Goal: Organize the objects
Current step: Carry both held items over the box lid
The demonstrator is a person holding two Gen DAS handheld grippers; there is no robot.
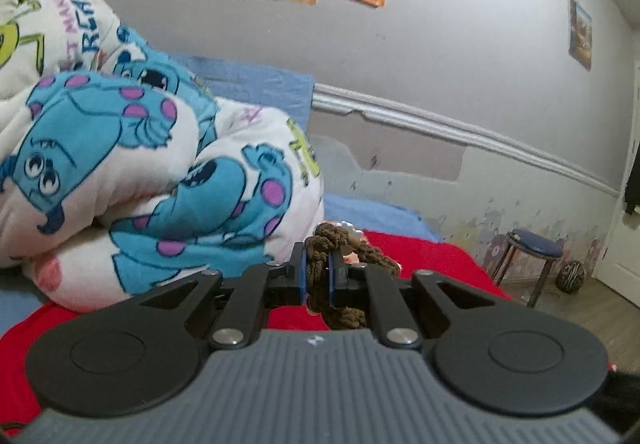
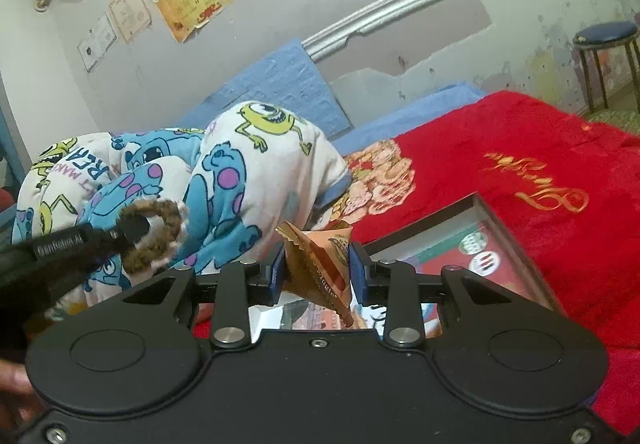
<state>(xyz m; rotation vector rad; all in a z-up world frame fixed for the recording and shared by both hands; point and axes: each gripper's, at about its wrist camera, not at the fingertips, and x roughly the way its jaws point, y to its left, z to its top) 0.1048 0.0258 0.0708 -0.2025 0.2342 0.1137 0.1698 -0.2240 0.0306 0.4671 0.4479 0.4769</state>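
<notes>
My left gripper (image 1: 318,276) is shut on a brown fuzzy hair scrunchie (image 1: 344,244) and holds it above the red blanket (image 1: 440,260). The same scrunchie (image 2: 160,232) shows in the right wrist view at the left, on the tip of the left gripper. My right gripper (image 2: 318,272) is shut on an orange-brown snack packet (image 2: 320,264) with crimped edges. It holds the packet above a dark-framed tray (image 2: 516,240) with a colourful printed bottom, which lies on the red blanket (image 2: 520,148).
A rolled cartoon-print quilt (image 1: 120,164) lies on the bed at the left; it also shows in the right wrist view (image 2: 224,172). A blue sheet (image 1: 372,216) runs along the wall. A blue-topped stool (image 1: 532,244) and a ball (image 1: 570,276) stand on the floor at the right.
</notes>
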